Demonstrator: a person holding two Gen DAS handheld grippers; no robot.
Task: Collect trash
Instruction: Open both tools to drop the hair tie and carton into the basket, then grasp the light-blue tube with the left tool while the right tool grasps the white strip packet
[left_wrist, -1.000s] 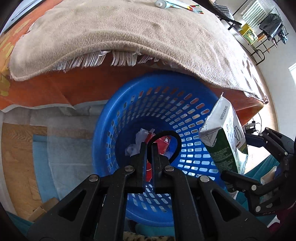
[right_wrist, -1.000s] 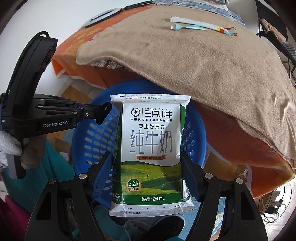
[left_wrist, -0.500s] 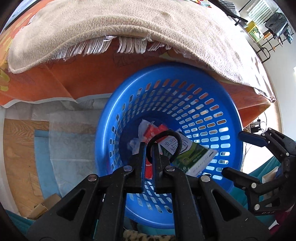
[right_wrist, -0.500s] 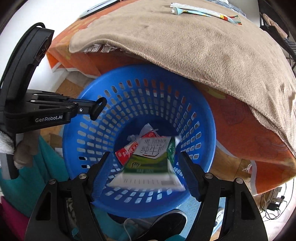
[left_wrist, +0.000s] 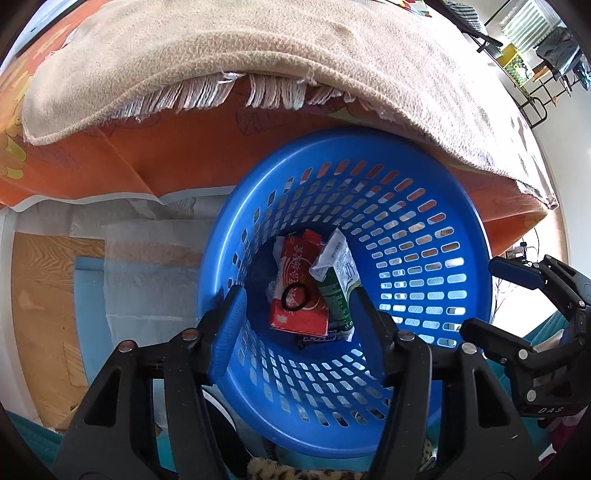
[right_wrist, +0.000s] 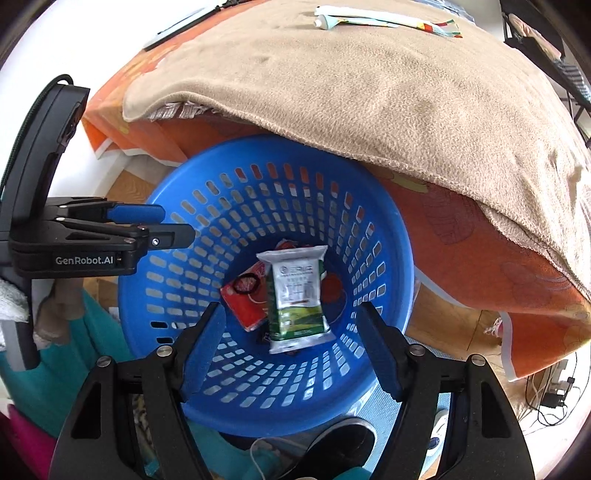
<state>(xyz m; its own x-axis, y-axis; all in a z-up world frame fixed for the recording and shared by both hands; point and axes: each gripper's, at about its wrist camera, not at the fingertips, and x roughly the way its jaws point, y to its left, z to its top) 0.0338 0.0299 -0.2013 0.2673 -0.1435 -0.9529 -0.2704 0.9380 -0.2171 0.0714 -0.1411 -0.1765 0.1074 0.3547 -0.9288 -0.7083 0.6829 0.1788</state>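
**Both grippers empty over the basket; milk pouch and hair tie now lie inside**

A second ago the right gripper (right_wrist: 290, 341) clamped the milk pouch (right_wrist: 297, 299) upright above the blue basket (right_wrist: 391, 236), and the left gripper (left_wrist: 295, 314) was pinched shut on a black hair tie (left_wrist: 294, 297). Now both sets of jaws stand wide apart with nothing between them, and both items rest on the basket floor.

In the right wrist view the pouch lies flat on the bottom of the basket, its long axis running from 12 to 6 o'clock: the white printed end points to 12, toward the blanket-covered bed (right_wrist: 369, 110), and the green end points to 6, toward the gripper. It overlaps a red packet (right_wrist: 247, 306) that sticks out at its 9 o'clock side. The hair tie lies as a small ring on that red packet, just beside the pouch.

In the left wrist view the pouch leans along the packet's 3 o'clock edge, its white sealed end toward 12. The right gripper shows at 3 o'clock, outside the basket rim.

A toothpaste tube (right_wrist: 384, 20) lies on the blanket at 12 o'clock, well apart from the basket.
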